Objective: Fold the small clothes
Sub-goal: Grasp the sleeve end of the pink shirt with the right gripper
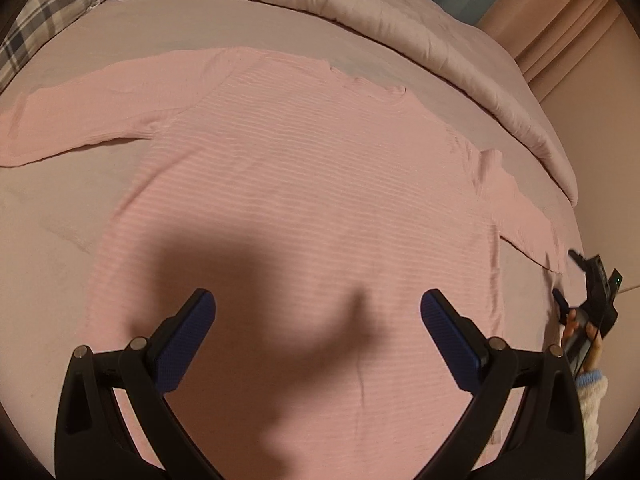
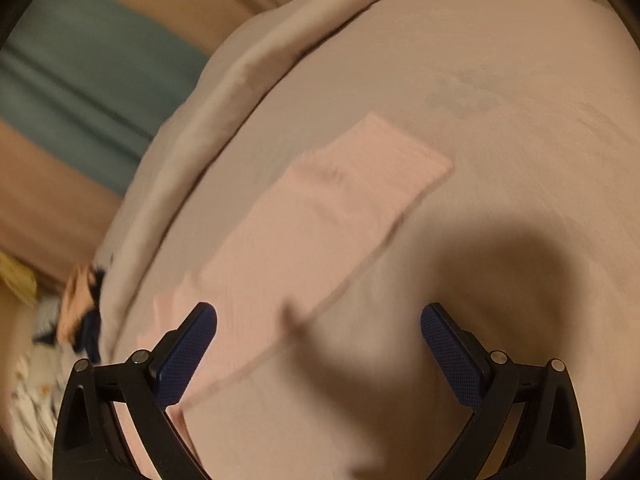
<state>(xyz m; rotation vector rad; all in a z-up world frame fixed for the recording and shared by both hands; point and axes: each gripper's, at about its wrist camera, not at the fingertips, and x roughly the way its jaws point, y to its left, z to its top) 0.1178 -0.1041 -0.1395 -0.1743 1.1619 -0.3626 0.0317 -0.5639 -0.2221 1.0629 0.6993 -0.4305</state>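
Observation:
A pink ribbed long-sleeved top (image 1: 304,184) lies spread flat on the bed, both sleeves out to the sides. My left gripper (image 1: 318,312) is open and empty, hovering over the top's lower body. My right gripper (image 2: 319,322) is open and empty above the end of the top's right sleeve (image 2: 320,216); it also shows at the right edge of the left wrist view (image 1: 592,304), held in a hand. The right wrist view is blurred.
The bed sheet (image 1: 52,240) is pale mauve. A rolled duvet (image 1: 400,20) runs along the far side. A plaid pillow (image 1: 44,28) sits at the far left. Teal and peach curtains (image 2: 80,80) hang beyond the bed. Loose clothes (image 2: 76,312) lie past the duvet.

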